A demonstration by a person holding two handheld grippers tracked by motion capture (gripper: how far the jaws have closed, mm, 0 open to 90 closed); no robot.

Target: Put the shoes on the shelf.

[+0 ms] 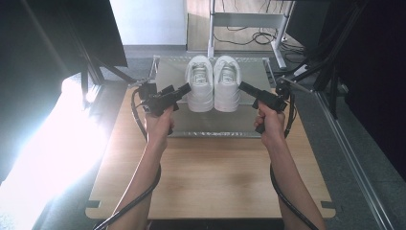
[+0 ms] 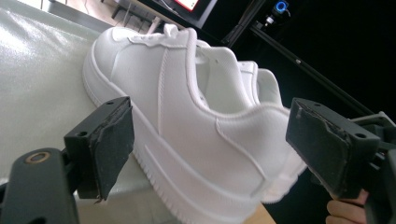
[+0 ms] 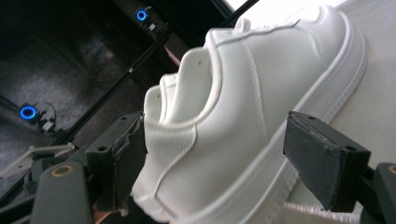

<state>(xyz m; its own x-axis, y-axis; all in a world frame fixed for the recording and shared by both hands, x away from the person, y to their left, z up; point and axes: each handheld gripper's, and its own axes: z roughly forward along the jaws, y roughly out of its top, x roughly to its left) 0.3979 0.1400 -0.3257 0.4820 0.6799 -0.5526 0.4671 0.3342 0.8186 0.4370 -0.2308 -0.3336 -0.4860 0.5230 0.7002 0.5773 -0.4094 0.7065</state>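
Observation:
Two white sneakers stand side by side, heels toward me, on a grey metal tray (image 1: 215,123) at the far half of the wooden table (image 1: 210,177). My left gripper (image 1: 185,89) is open beside the heel of the left sneaker (image 1: 200,85). In the left gripper view its jaws (image 2: 215,149) straddle that sneaker's (image 2: 187,116) heel side with a wide gap. My right gripper (image 1: 242,86) is open beside the right sneaker (image 1: 227,85). In the right gripper view its gripper (image 3: 224,156) frames the right sneaker's (image 3: 261,93) heel; whether the pads (image 3: 322,158) touch it is unclear.
Black frame bars (image 1: 330,72) and cables stand right of the tray, and a dark panel (image 1: 72,33) stands at the left. Strong glare (image 1: 48,143) falls on the floor left of the table. A desk frame (image 1: 249,21) stands beyond the tray.

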